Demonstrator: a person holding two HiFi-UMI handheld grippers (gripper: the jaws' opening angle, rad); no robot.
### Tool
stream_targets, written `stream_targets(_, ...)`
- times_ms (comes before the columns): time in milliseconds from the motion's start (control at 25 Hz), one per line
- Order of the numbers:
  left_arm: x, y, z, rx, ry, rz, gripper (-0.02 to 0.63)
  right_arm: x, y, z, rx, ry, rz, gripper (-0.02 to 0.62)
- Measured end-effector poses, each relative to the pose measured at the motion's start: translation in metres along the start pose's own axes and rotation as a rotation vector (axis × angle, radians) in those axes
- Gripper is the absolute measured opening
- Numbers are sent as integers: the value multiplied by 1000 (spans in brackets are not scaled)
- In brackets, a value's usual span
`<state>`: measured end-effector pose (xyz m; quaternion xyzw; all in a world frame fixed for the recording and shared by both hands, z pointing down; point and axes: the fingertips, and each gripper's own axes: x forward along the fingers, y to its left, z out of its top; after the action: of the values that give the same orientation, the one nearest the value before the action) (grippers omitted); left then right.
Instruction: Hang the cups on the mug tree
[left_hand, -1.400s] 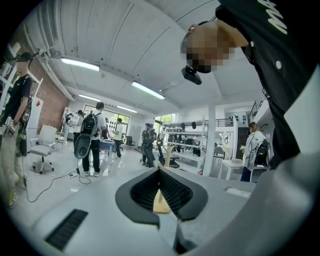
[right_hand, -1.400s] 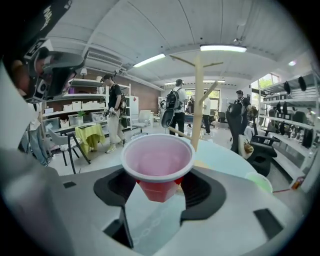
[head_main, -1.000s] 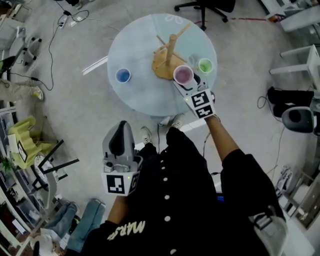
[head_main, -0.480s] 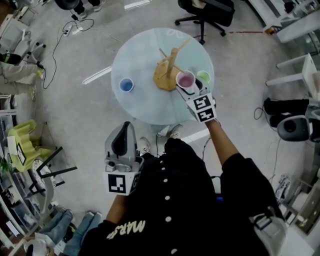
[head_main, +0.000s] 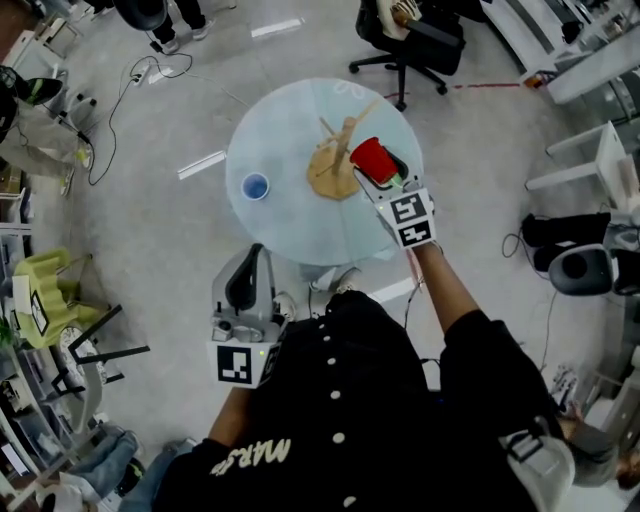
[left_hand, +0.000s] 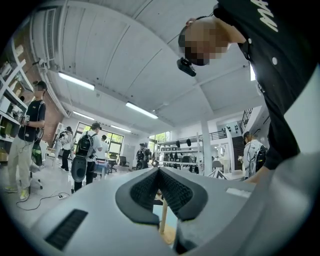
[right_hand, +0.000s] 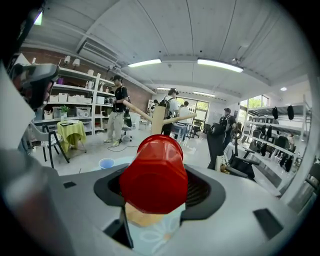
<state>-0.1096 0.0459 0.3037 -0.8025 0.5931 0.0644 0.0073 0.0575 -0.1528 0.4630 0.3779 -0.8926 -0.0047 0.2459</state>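
Note:
A red cup (head_main: 373, 160) is tipped on its side in my right gripper (head_main: 381, 167), which is shut on it just right of the wooden mug tree (head_main: 335, 165) on the round glass table (head_main: 290, 225). In the right gripper view the red cup (right_hand: 156, 175) fills the space between the jaws of the right gripper (right_hand: 155, 180), its base pointing at the mug tree (right_hand: 159, 119) beyond. A blue cup (head_main: 256, 186) stands upright on the table's left side, also visible as the blue cup (right_hand: 106, 163). My left gripper (head_main: 245, 290) is shut and empty, held near my body, off the table.
An office chair (head_main: 405, 30) stands beyond the table. Cables (head_main: 120, 90) run over the floor at the left, beside a yellow-green chair (head_main: 40, 290). A black bag (head_main: 575, 262) lies at the right. Several people (left_hand: 85, 150) stand across the room.
My right gripper has risen with the cup and tipped it, so its red outside shows instead of its pink inside. The green cup is now hidden behind the gripper. The left gripper barely moved.

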Motion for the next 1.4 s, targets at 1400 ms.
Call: stream_targets(1400, 20, -19, -39, -24, 60, 172, -5, 40, 19, -51, 61, 5, 187, 282)
